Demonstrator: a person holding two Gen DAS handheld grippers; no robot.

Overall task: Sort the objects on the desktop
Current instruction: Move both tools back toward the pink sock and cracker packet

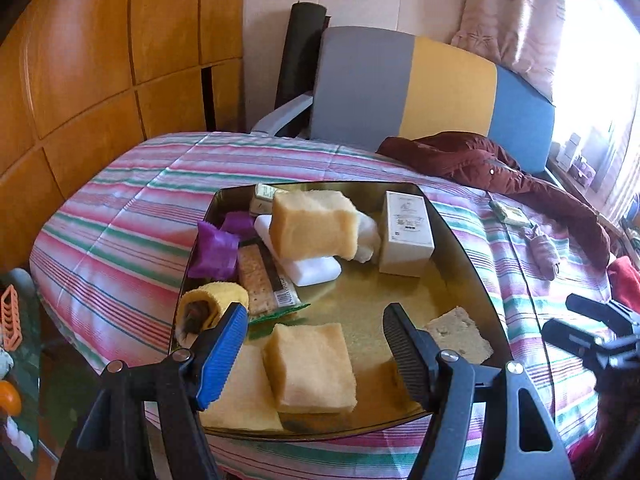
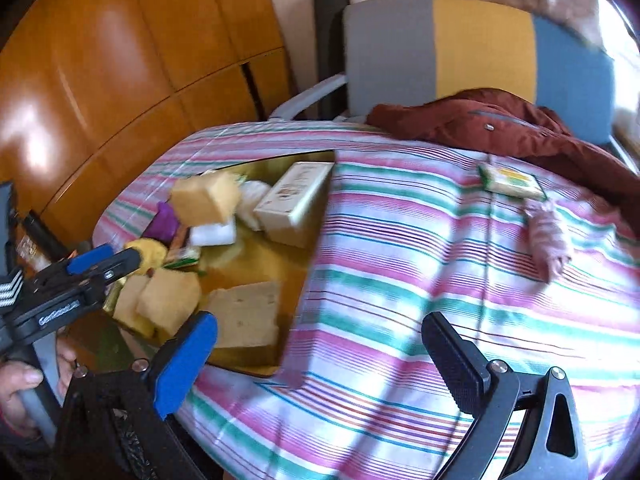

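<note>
A golden tray (image 1: pixel 360 296) lies on a striped cloth and holds two yellow sponges (image 1: pixel 308 368) (image 1: pixel 312 224), a white box (image 1: pixel 406 232), a purple packet (image 1: pixel 214 250), a cracker pack (image 1: pixel 260 280), a rolled yellow towel (image 1: pixel 212 304) and a beige sponge piece (image 1: pixel 460 332). My left gripper (image 1: pixel 316 309) is open above the near sponge, its pads clear of it. My right gripper (image 2: pixel 320 320) is wide open over the cloth just right of the tray (image 2: pixel 308 248), with nothing between its fingers. A small green-yellow pack (image 2: pixel 512 180) and a pink striped fabric piece (image 2: pixel 548 236) lie on the cloth.
A red-brown jacket (image 2: pixel 500 124) is heaped at the far right of the cloth. Behind it stands a grey, yellow and blue chair (image 1: pixel 400 80). Wooden cabinet doors (image 1: pixel 100 60) fill the left. A hand (image 2: pixel 24 384) grips the left gripper's handle.
</note>
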